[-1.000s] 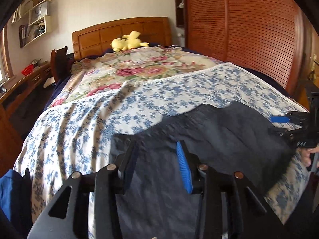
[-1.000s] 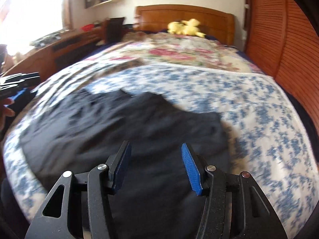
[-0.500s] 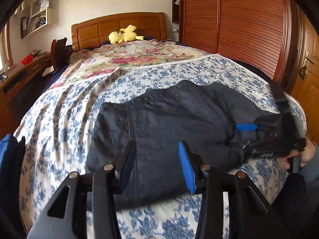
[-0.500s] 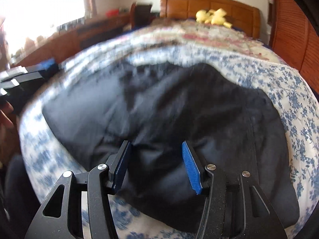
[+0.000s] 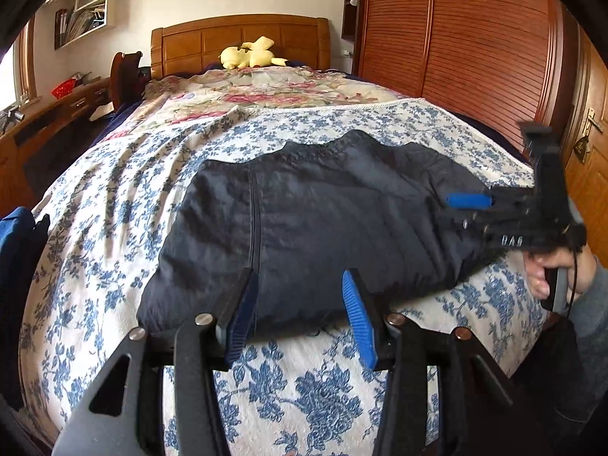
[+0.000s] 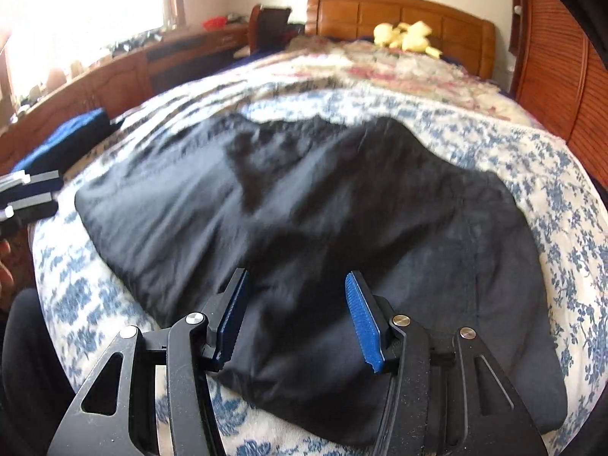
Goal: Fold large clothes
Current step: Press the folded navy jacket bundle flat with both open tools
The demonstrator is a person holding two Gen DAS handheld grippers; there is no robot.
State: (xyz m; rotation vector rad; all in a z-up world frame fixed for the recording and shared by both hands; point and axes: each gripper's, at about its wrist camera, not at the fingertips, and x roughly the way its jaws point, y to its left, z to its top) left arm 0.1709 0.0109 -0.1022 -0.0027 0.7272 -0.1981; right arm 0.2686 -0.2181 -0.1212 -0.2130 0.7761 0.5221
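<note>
Lying folded now mid-frame on the bed (image 5: 114, 197), the dark garment (image 5: 326, 220) has settled from a wider spread. Right gripper (image 6: 296, 319) hovers unclenched over its near edge; left gripper (image 5: 300, 315), jaws just widening, grips nothing.

My right tongs (image 5: 469, 201) look smeary in the left view, and my hand (image 5: 551, 269) is cut off at the edge. In the right view the dark jacket (image 6: 304, 209) is blurry. My left tongs (image 6: 26, 193) poke in, mostly cut off.
</note>
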